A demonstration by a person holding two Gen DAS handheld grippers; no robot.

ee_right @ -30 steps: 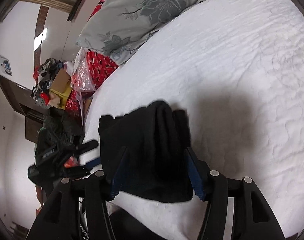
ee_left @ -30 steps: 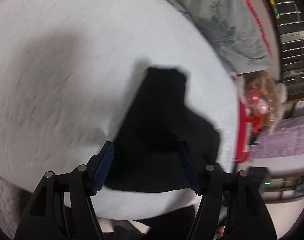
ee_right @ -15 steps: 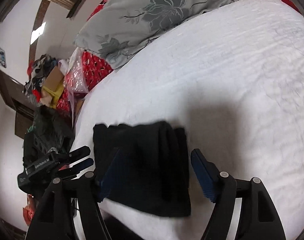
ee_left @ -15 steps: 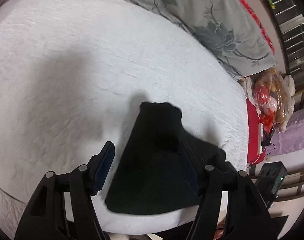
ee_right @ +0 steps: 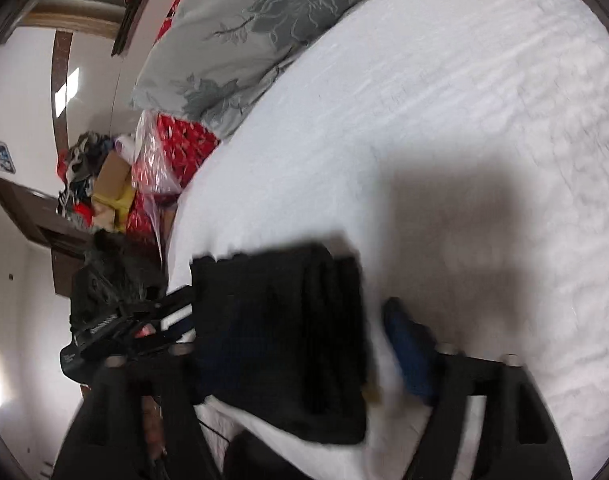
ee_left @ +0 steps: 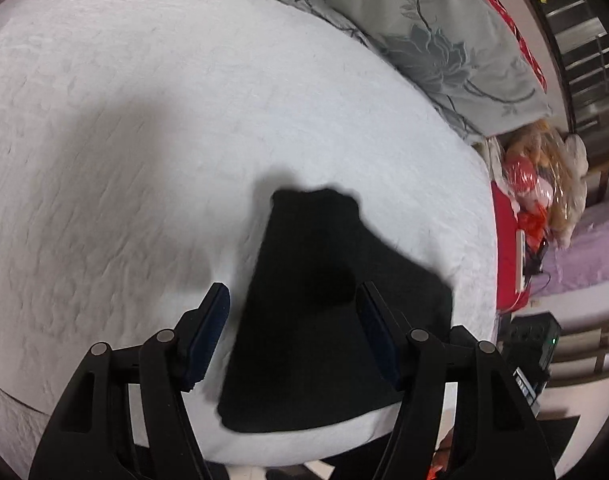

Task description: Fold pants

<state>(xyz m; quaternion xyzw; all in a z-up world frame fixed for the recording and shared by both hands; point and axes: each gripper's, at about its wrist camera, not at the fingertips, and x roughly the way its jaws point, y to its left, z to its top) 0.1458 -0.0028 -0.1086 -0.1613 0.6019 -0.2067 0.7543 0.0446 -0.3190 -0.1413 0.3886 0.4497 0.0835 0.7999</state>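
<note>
The black pants (ee_left: 324,312) lie folded in a compact stack near the front edge of the white bed (ee_left: 144,140). My left gripper (ee_left: 294,300) is open and empty, hovering above the pants with its blue pads either side of them. In the right wrist view the pants (ee_right: 280,336) show as a folded bundle with stacked layers. My right gripper (ee_right: 304,332) is open and empty, held above the bundle; the view is blurred. The left gripper (ee_right: 144,320) shows at the bundle's left side.
A grey floral pillow (ee_left: 424,40) lies at the head of the bed, also in the right wrist view (ee_right: 264,28). Bags and clutter (ee_left: 544,184) sit beside the bed, a cardboard box and clothes (ee_right: 104,184) on the other side. A black device (ee_left: 536,344) stands by the bed's edge.
Both grippers have lifted back from the folded pants, which now look smaller and lie free. The right gripper's jaws have widened. The right view has turned blurry.
</note>
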